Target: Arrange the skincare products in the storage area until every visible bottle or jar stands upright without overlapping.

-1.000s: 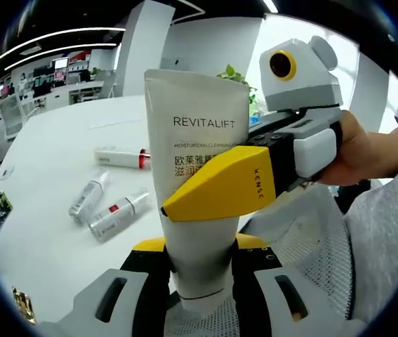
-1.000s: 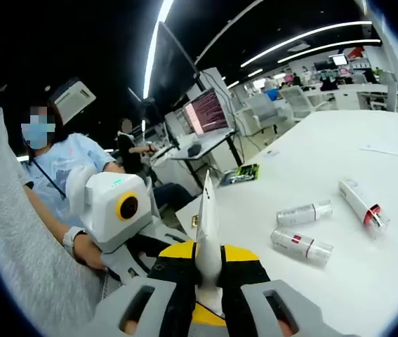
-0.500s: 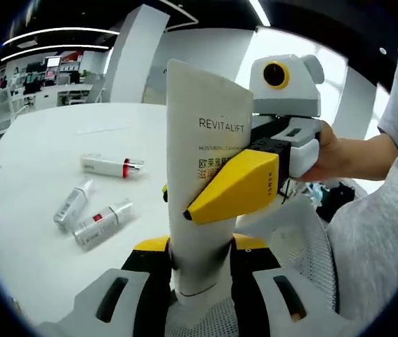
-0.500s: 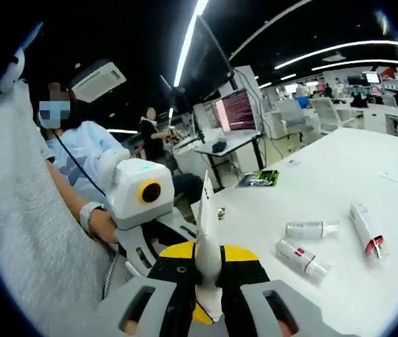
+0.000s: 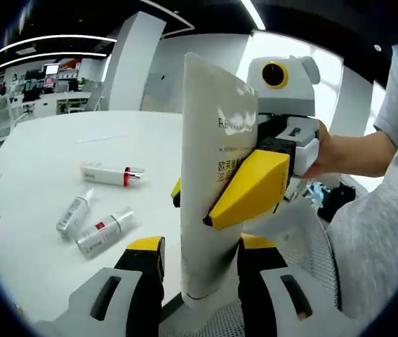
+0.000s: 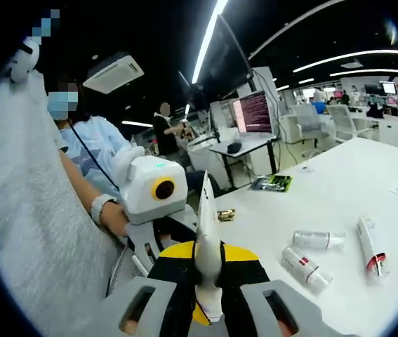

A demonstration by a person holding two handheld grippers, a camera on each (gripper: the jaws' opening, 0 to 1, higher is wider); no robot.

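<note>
In the left gripper view, a tall white squeeze tube with dark letters (image 5: 213, 210) stands up between the two black and yellow jaws of the left claw (image 5: 199, 270). There is a small gap on each side of the tube's bottom end, so the left claw looks apart and not squeezing. The right claw (image 5: 216, 200) comes in from the right side and its yellow jaws are clamped on the middle of the same tube. A person's hand (image 5: 335, 151) holds that claw from behind.

In the right gripper view, the right claw (image 6: 208, 281) pinches the tube (image 6: 207, 239), seen here from its thin edge. The left claw (image 6: 158, 232) sits just to the left of it.

Past the left claw and off to its left, on the white tabletop (image 5: 51, 203), three small things lie flat: a white tube with a red band and clear cap (image 5: 113, 173), a small silver and white bottle (image 5: 74, 213), and a silver and white bottle with a red mark (image 5: 105, 230). The two bottles lie close together, the tube a bit farther away.
</note>
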